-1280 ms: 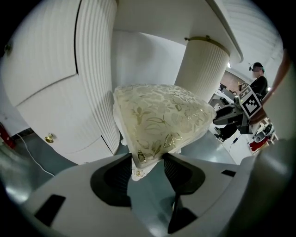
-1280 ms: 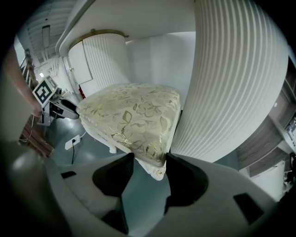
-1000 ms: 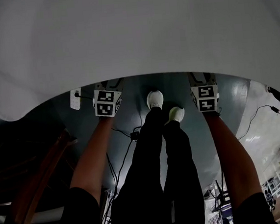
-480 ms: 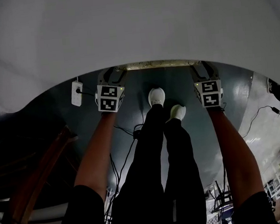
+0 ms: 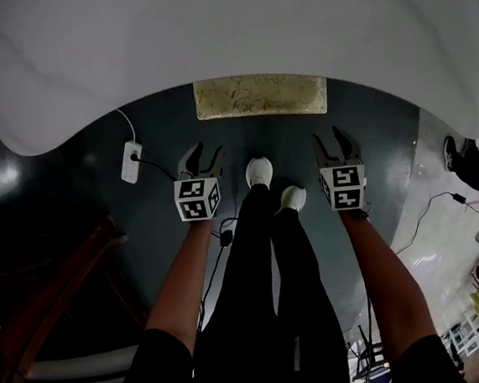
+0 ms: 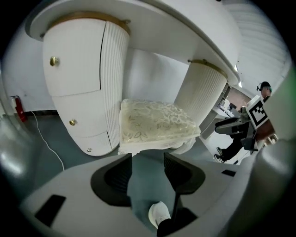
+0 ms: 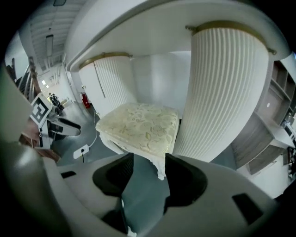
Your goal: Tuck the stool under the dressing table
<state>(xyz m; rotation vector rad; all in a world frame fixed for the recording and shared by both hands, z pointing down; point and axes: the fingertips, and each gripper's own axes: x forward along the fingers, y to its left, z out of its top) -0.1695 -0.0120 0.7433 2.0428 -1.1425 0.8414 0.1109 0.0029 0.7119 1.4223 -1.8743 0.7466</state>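
The stool (image 5: 261, 96) has a cream, leaf-patterned cushion and stands mostly under the white dressing table (image 5: 233, 35); only its near edge shows in the head view. In the left gripper view the stool (image 6: 157, 125) sits between the two ribbed pedestals, and in the right gripper view the stool (image 7: 141, 126) shows beside the right pedestal (image 7: 222, 92). My left gripper (image 5: 200, 157) is open and empty, short of the stool's left side. My right gripper (image 5: 337, 142) is open and empty too, short of the stool's right side.
A white power strip (image 5: 130, 161) with a cord lies on the dark floor to the left. The person's white shoes (image 5: 260, 173) stand between the grippers. A dark wooden piece (image 5: 57, 305) lies at the lower left. The left pedestal (image 6: 85, 83) has gold knobs.
Both grippers have drawn back from the table's edge toward the person. The head view has lifted, so the stool's cushion and more floor now show under the tabletop.
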